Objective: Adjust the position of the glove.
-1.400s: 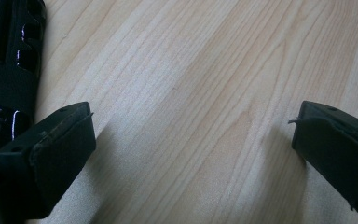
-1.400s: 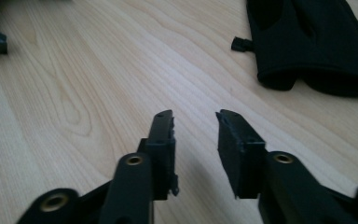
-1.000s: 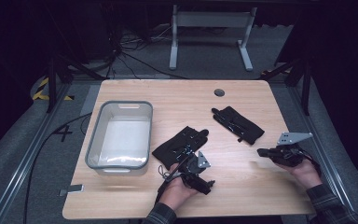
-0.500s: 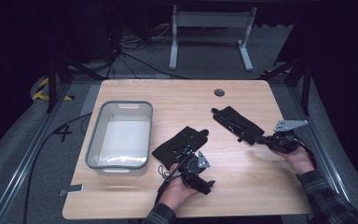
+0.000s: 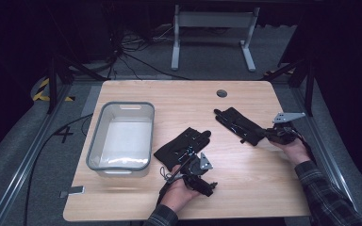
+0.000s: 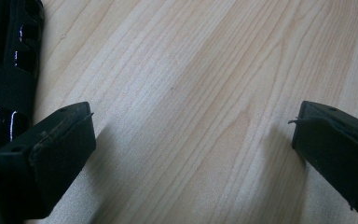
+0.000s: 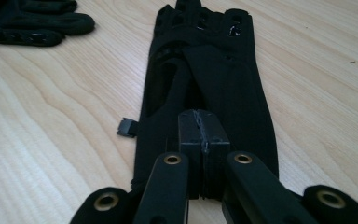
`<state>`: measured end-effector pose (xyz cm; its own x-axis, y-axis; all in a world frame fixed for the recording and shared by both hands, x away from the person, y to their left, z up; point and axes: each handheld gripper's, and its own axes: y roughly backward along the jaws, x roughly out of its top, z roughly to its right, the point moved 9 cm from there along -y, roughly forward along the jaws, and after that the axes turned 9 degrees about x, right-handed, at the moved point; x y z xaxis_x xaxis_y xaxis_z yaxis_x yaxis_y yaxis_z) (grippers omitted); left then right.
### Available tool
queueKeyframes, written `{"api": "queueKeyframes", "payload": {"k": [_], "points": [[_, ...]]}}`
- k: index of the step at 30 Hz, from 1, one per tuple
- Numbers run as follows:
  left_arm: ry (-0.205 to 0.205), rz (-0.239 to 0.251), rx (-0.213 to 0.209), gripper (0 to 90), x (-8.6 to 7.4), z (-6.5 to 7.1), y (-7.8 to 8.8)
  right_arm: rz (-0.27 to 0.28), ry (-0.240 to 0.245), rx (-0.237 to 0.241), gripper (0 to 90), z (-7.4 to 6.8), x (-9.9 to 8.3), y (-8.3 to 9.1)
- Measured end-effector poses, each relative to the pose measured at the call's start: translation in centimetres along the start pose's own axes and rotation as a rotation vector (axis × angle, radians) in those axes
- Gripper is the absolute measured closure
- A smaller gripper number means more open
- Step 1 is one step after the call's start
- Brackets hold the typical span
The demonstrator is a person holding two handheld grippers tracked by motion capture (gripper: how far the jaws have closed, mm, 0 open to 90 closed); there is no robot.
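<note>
The right gripper has been travelling from the right edge of the table toward the far glove, and it is now sitting at that glove's cuff end; the far glove itself is lying where it lay a second ago, right of the grey bin and well apart from it. In the right gripper view the jaws are pressed fully together, and the black fabric of the far glove is stretching away from their tips; whether any cloth is caught between the pads cannot be told. Judging by this, a grasp of the cuff is in hand or just made, and the glove is likely bound for the bin. The left gripper is holding its place just beside the near glove, which is lying immediately right of the bin. Its jaws are standing wide apart over bare wood, with the near glove at the left jaw's side, untouched. The surface is pale wood-grain laminate with a round cable port beyond the bin to its right. The bin is standing empty. The room is dim, with dark flooring, loose cables and a grey metal stand behind the table.
</note>
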<state>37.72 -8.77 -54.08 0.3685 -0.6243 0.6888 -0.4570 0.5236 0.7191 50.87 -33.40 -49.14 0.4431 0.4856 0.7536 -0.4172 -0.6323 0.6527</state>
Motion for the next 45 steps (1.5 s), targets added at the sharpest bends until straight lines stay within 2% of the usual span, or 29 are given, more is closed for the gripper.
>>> {"api": "queueKeyframes", "payload": {"k": [10,18,28,32,40,45], "points": [[0.0,0.0,0.0,0.0,0.0,0.0,0.0,-0.048,-0.018,0.0,89.9,1.2,-0.8,-1.7],[0.0,0.0,0.0,0.0,0.0,0.0,0.0,-0.049,-0.018,0.01,90.0,1.0,-1.0,-1.7],[0.0,0.0,0.001,0.0,0.0,0.0,0.0,-0.066,-0.002,0.035,90.0,-0.2,-1.7,-1.2],[-0.001,0.001,0.001,0.0,0.0,0.0,0.0,-0.085,0.012,0.047,90.0,-1.1,-2.1,-0.8],[-0.005,-0.001,0.001,0.0,0.0,0.0,0.1,-0.086,0.011,0.083,90.0,-2.9,-3.0,-0.1],[-0.005,-0.002,0.0,0.0,-0.1,0.0,0.1,-0.097,0.026,0.112,90.0,-4.5,-3.6,0.5]]}}
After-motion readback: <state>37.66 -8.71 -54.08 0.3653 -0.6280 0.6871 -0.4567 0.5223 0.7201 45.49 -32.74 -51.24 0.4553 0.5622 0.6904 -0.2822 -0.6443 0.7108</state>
